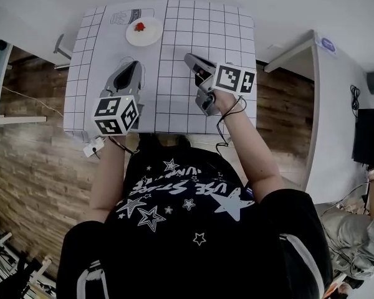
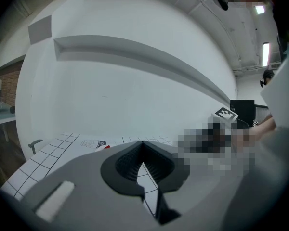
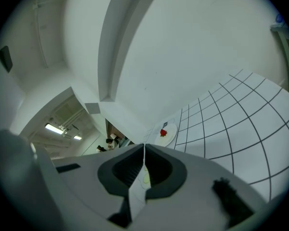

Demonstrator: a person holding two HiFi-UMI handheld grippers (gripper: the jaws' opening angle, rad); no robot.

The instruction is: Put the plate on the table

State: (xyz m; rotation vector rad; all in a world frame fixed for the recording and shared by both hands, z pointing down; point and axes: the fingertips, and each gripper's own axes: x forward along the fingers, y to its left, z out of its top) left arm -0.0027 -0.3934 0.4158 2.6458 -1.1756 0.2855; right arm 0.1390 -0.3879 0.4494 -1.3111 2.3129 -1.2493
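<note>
The plate (image 1: 144, 31) sits on the table (image 1: 237, 114), flat on the gridded mat (image 1: 174, 98), far left part of it, with a small red item (image 1: 139, 26) on it. Just beyond it a printed drawing (image 1: 132, 15) marks the mat's far left corner, so the plate is close to the far edge and the white wall (image 1: 287, 5).

The left gripper (image 1: 135, 63) hovers on the near side of the plate, apart from it, tips pointed toward it. Its jaws are pressed together at the tips, nothing between them. The right gripper (image 1: 188, 57) is just right of it, angled in, marker cube (image 1: 234, 78) facing up. Its jaws are also drawn together, nothing caught in them; from its own camera the plate (image 3: 166, 133) shows off ahead.

Open grid runs across the whole right half and the near strip of the mat. Wooden floor (image 1: 31, 161) lies past both side edges.
</note>
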